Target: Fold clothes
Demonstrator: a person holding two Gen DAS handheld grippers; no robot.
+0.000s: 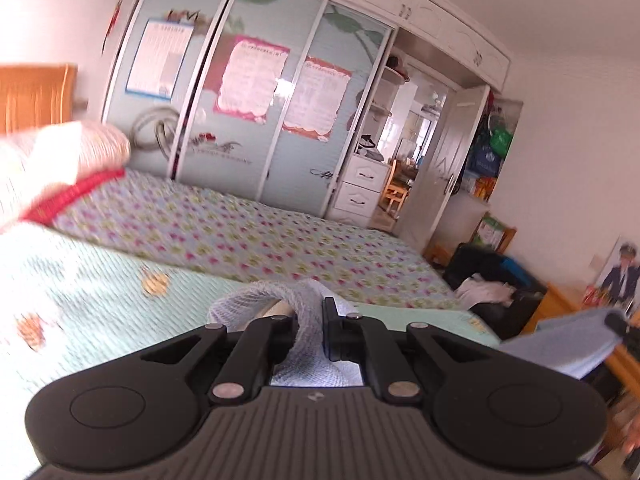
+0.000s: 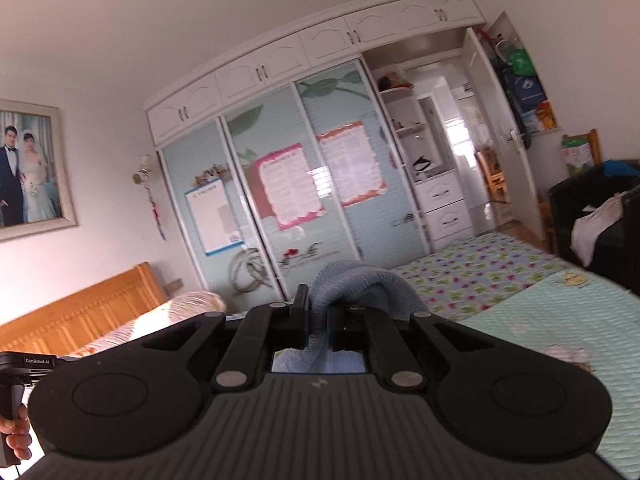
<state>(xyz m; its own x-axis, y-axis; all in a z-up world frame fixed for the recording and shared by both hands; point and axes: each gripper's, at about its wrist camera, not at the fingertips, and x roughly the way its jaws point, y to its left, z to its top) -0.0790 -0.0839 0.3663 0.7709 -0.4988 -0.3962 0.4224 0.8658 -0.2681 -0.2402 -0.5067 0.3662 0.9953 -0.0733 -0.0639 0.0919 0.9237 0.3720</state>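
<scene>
A pale blue knitted garment (image 1: 280, 300) is pinched in my left gripper (image 1: 310, 320), bunching over the fingertips and hanging below them. In the right wrist view the same blue garment (image 2: 360, 280) drapes over my right gripper (image 2: 318, 312), which is shut on a fold of it. Both grippers are lifted above the bed (image 1: 240, 236). At the right edge of the left wrist view a stretch of the blue garment (image 1: 568, 344) runs to the other gripper's tip. The rest of the garment is hidden below the grippers.
The bed carries a flowered sheet (image 2: 480, 268) and a mint quilt (image 2: 560, 340). A folded duvet with red trim (image 1: 60, 168) lies by the wooden headboard (image 2: 80, 312). A wardrobe (image 2: 300, 184) faces the bed, a black chair with clothes (image 2: 600, 224) stands right. A hand (image 2: 16, 440) holds the left gripper's handle.
</scene>
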